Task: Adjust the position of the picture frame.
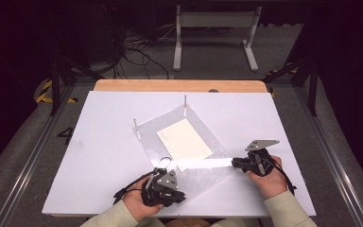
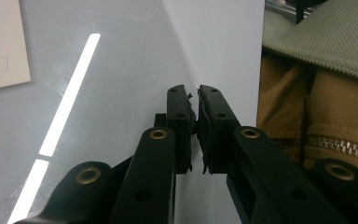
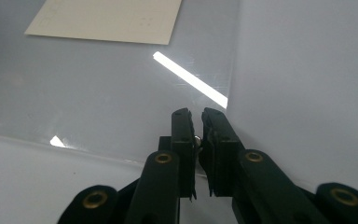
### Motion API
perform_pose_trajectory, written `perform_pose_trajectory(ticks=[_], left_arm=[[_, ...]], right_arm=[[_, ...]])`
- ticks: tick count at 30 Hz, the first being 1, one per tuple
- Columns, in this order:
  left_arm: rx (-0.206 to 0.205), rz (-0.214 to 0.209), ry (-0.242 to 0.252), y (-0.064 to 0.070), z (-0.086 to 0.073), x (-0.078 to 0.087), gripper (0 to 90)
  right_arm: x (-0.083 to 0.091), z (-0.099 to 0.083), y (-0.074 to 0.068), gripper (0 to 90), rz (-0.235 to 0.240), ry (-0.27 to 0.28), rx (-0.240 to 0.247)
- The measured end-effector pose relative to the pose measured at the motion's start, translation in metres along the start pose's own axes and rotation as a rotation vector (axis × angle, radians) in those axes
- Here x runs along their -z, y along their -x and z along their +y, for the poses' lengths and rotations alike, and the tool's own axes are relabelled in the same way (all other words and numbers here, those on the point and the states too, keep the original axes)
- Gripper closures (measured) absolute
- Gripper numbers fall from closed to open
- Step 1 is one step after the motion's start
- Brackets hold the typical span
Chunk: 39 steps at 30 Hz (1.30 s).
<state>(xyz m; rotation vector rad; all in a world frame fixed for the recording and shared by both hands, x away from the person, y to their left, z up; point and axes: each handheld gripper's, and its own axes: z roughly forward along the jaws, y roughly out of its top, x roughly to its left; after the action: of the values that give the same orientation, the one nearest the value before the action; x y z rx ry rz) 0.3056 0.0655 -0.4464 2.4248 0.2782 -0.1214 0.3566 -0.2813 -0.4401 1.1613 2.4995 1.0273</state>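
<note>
White table (image 1: 99,142): clear sheet (image 1: 203,142), card (image 1: 184,138) on it.
I judge sheet stiff, slick, light; left gripper (image 2: 192,91) and right gripper (image 3: 196,113) each pinch a near corner, jaws narrow.

Left tool (image 1: 177,197) jaws nearly closed, right tool (image 1: 235,163) likewise

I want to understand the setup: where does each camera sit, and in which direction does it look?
High view: above the person's side, facing forward and down on the white table; forearms and both hands show.
Left gripper view: rides the left gripper, looking along its jaws at the clear sheet.
Right gripper view: rides the right gripper, looking along its jaws.
All three share the clear sheet and the cream card.
</note>
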Motion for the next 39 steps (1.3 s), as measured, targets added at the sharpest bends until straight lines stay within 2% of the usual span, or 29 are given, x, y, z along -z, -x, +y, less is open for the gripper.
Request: perform_pose_trajectory(ticks=[2,8,15,16,24,27,28,29,31,32,33,34,35,36,38,39], left_arm=[[0.011,-0.005,-0.003,-0.003,-0.006,0.006,83.3],[0.042,0.021,-0.012,-0.007,-0.022,0.020,83.4],[0.085,0.056,-0.015,-0.010,-0.038,0.035,83.5],[0.110,0.071,-0.014,-0.011,-0.044,0.040,83.4],[0.168,0.112,-0.011,-0.015,-0.063,0.056,83.5],[0.189,0.112,-0.015,-0.016,-0.067,0.060,83.3],[0.203,0.095,-0.009,-0.019,-0.069,0.062,83.1],[0.229,0.057,0.019,-0.025,-0.073,0.065,83.2],[0.261,0.064,0.081,-0.031,-0.075,0.072,84.8],[0.282,0.081,0.117,-0.035,-0.076,0.077,83.3],[0.329,0.135,0.165,-0.042,-0.077,0.083,80.4],[0.386,0.199,0.198,-0.048,-0.080,0.086,70.6],[0.386,0.199,0.198,-0.048,-0.080,0.086,66.0],[0.485,0.316,0.227,-0.062,-0.085,0.090,66.1],[0.560,0.376,0.255,-0.074,-0.090,0.093,64.5],[0.620,0.424,0.273,-0.083,-0.093,0.093,62.0]], right_arm=[[-0.001,0.001,-0.003,83.0,0.014,-0.003,0.014],[-0.006,0.004,-0.019,82.9,0.056,-0.022,0.072],[-0.010,0.005,-0.034,82.8,0.105,-0.023,0.109],[-0.012,0.005,-0.039,82.9,0.121,-0.024,0.118],[-0.019,0.008,-0.058,82.9,0.182,-0.039,0.169],[-0.020,0.009,-0.067,82.9,0.192,-0.043,0.189],[-0.020,0.008,-0.068,82.9,0.200,-0.043,0.191],[-0.021,0.008,-0.069,82.9,0.207,-0.041,0.191],[-0.021,0.008,-0.070,82.9,0.208,-0.041,0.194],[-0.021,0.008,-0.070,82.9,0.208,-0.041,0.195],[-0.021,0.008,-0.070,82.9,0.209,-0.040,0.196],[-0.021,0.008,-0.069,82.9,0.209,-0.037,0.194],[-0.021,0.008,-0.069,82.9,0.209,-0.037,0.194],[-0.021,0.007,-0.069,82.8,0.211,-0.035,0.192],[-0.021,0.007,-0.069,82.8,0.212,-0.033,0.191],[-0.021,0.007,-0.069,82.8,0.211,-0.032,0.191]])
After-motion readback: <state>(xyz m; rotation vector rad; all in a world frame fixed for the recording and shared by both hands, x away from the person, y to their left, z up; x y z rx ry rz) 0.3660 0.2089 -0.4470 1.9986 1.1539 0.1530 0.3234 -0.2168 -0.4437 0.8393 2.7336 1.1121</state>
